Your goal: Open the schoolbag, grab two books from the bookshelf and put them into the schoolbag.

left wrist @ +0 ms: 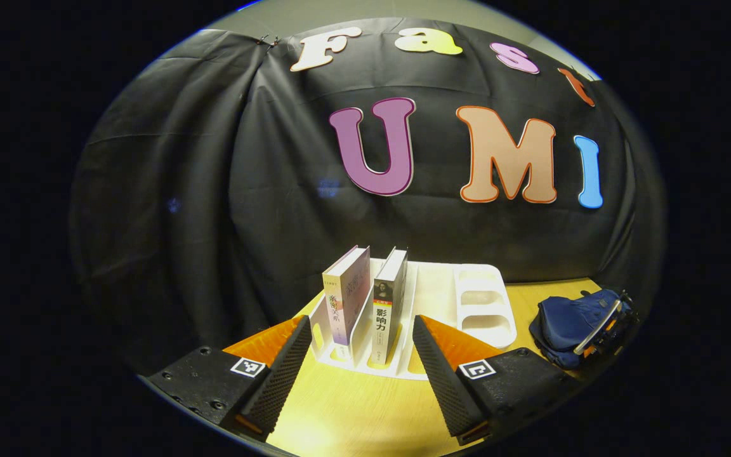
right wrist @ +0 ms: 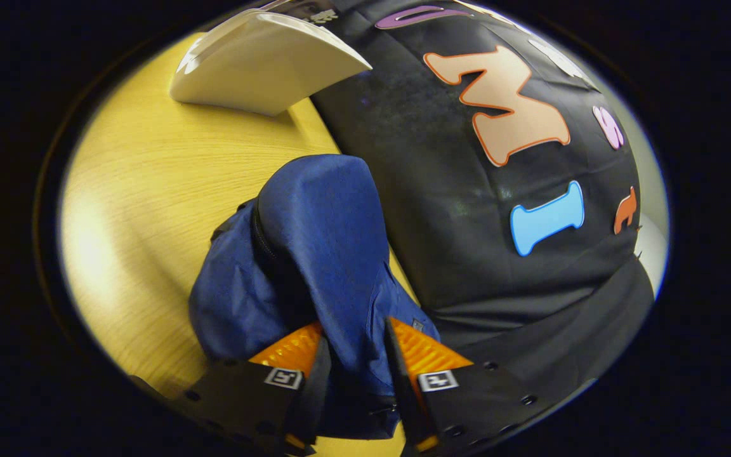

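Note:
Two books stand upright in the left slots of a white bookshelf point(left wrist: 481, 306): a pale one point(left wrist: 346, 293) and a grey-white one point(left wrist: 389, 304). My left gripper point(left wrist: 362, 322) is open just in front of them, with a finger to either side and touching neither. At the table's right lies the blue schoolbag point(left wrist: 565, 324), with the right gripper point(left wrist: 606, 329) on it. In the right gripper view, my right gripper point(right wrist: 358, 335) is shut on a raised fold of the schoolbag point(right wrist: 315, 235), and a dark opening along the zip shows to the left of that fold.
The wooden table point(left wrist: 353, 409) carries the bookshelf and the bag. The bookshelf's end point(right wrist: 264, 60) stands beyond the bag on the table point(right wrist: 143, 178). The black cloth wall hangs close behind both, right at the table's back edge.

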`<act>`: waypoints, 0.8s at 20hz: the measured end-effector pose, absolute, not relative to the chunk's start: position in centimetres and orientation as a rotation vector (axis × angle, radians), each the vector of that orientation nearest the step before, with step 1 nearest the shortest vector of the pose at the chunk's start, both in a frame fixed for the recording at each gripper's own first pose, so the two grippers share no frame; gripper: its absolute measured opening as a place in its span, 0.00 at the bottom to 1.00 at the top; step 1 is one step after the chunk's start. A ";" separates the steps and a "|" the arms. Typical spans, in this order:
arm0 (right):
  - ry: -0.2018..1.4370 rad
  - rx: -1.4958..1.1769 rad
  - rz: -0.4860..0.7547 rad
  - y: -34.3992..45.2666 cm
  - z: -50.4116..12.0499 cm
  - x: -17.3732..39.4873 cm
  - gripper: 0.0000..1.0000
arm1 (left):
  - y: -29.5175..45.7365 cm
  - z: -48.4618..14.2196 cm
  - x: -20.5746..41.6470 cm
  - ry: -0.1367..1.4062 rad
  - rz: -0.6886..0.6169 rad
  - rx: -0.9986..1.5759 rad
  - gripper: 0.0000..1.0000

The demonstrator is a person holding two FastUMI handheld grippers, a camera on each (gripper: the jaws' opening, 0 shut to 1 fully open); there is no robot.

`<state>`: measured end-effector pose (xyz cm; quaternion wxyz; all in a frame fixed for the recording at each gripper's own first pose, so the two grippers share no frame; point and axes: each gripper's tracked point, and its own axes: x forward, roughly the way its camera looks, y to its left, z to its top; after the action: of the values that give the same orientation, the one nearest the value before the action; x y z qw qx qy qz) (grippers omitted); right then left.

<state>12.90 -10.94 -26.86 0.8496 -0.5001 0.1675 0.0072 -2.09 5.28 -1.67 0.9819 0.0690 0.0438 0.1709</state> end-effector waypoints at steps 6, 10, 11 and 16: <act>0.318 -1.070 -0.031 -11.2 -25.5 12.9 0.07 | 5.5 -2.0 -2.0 0.108 0.348 0.147 0.94; 0.364 -1.044 0.023 -10.9 -26.6 13.3 0.08 | 5.6 -2.2 -2.0 0.116 0.348 0.147 0.94; 0.375 -1.038 0.036 -10.9 -26.7 13.1 0.07 | 5.6 -2.3 -1.9 0.120 0.347 0.151 0.94; 0.383 -0.979 0.046 -11.1 -25.9 13.1 0.05 | 5.8 -1.9 -1.0 0.143 0.324 0.156 0.94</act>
<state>13.12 -11.11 -25.88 0.8647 -0.4673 0.1827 0.0218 -1.00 5.77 -1.93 0.9813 0.0776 0.0713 0.1610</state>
